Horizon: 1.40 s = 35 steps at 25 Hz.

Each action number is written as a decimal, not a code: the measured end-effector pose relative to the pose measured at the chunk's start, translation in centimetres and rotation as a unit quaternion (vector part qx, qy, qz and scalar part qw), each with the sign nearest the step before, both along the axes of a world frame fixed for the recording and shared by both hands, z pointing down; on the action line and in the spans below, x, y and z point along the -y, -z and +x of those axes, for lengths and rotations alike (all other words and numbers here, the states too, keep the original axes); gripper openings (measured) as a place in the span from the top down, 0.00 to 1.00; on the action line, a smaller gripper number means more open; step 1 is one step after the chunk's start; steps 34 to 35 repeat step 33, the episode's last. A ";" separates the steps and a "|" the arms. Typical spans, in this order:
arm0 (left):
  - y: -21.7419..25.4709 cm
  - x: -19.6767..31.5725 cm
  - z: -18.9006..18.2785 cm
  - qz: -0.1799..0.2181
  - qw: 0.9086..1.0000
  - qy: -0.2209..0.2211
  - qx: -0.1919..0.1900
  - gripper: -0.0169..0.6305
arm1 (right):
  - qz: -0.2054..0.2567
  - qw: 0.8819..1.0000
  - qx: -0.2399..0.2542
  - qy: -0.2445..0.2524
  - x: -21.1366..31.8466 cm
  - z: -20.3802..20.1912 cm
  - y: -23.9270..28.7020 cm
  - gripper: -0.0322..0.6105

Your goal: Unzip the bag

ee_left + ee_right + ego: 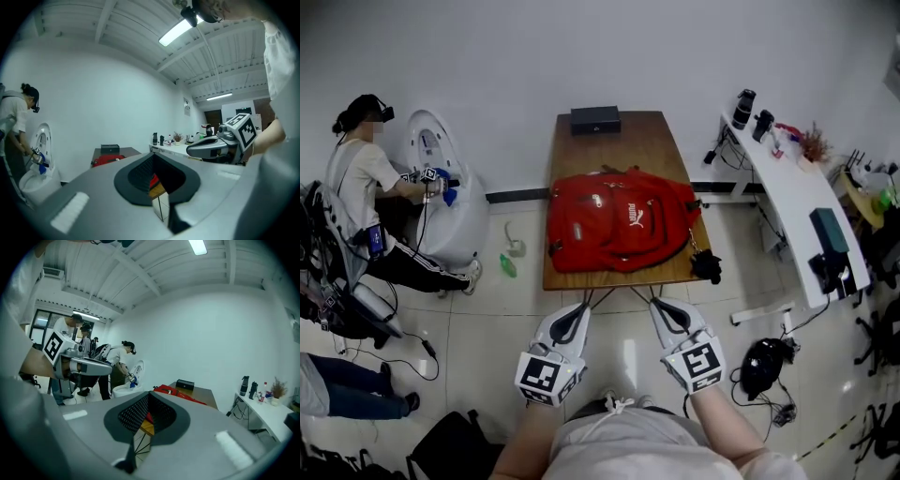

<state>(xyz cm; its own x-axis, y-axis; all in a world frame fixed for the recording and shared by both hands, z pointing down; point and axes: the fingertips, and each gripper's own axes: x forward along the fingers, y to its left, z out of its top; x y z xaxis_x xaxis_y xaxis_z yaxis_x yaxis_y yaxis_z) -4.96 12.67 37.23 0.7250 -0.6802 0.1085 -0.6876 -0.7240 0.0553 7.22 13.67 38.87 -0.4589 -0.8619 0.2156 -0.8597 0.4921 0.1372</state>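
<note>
A red backpack [619,220] lies flat on the wooden table [609,141], front side up, its zippers closed as far as I can tell. Both grippers hover short of the table's near edge, pointing at the bag and not touching it. My left gripper [578,311] is shut and holds nothing. My right gripper [661,307] is also shut and empty. In the left gripper view the backpack [107,161] shows low and far beyond the jaws [152,157]. In the right gripper view the backpack [180,393] lies past the jaw tips [149,397].
A black box [595,119] sits at the table's far end. A black item [706,266] hangs at the table's front right corner. A white desk [797,187] stands to the right, a black bag [766,364] on the floor. A person [356,178] works at a white pod [441,197].
</note>
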 end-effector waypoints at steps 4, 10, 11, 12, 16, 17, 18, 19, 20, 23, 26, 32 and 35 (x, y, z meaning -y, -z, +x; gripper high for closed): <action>0.4 -1.3 0.8 -0.001 1.000 -0.002 -0.006 0.96 | 0.011 1.000 -0.011 0.014 -1.1 0.4 0.5 0.94; 0.7 -2.3 1.3 0.002 1.000 0.002 -0.007 0.96 | 0.013 1.000 -0.015 0.020 -1.9 1.1 0.4 0.94; 0.8 -2.3 1.3 0.004 1.000 0.005 -0.007 0.96 | 0.013 1.000 -0.016 0.021 -2.0 1.1 0.4 0.94; 0.9 -2.3 1.2 0.006 1.000 0.007 -0.008 0.96 | 0.013 1.000 -0.016 0.023 -2.0 1.0 0.5 0.94; 1.1 -2.3 1.2 0.009 1.000 0.007 -0.009 0.96 | 0.013 1.000 -0.013 0.024 -2.1 0.8 0.6 0.94; 1.1 -2.3 1.3 0.010 1.000 0.007 -0.009 0.96 | 0.014 0.999 -0.015 0.024 -2.0 0.8 0.6 0.94; 1.2 -2.3 1.3 0.011 1.000 0.008 -0.009 0.96 | 0.015 0.999 -0.016 0.025 -2.0 0.9 0.7 0.94; 1.2 -2.3 1.3 0.012 1.000 0.008 -0.010 0.96 | 0.015 0.999 -0.015 0.025 -2.0 0.9 0.8 0.94; 1.3 -2.3 1.4 0.012 1.000 0.007 -0.010 0.96 | 0.013 1.000 -0.012 0.025 -2.0 0.9 0.8 0.94; 1.2 -2.3 1.6 0.013 1.000 0.005 -0.006 0.96 | 0.006 0.999 0.001 0.032 -2.1 0.8 0.7 0.94; 0.9 -2.3 1.7 0.012 1.000 0.005 0.000 0.96 | -0.001 0.999 0.009 0.036 -2.1 1.0 0.5 0.94; 0.9 -2.3 1.6 0.012 1.000 0.001 0.002 0.96 | -0.004 1.000 0.014 0.024 -1.8 1.4 0.7 0.94; 0.9 -2.3 1.5 0.012 1.000 0.001 0.003 0.96 | -0.005 1.000 0.014 0.023 -1.8 1.3 0.7 0.94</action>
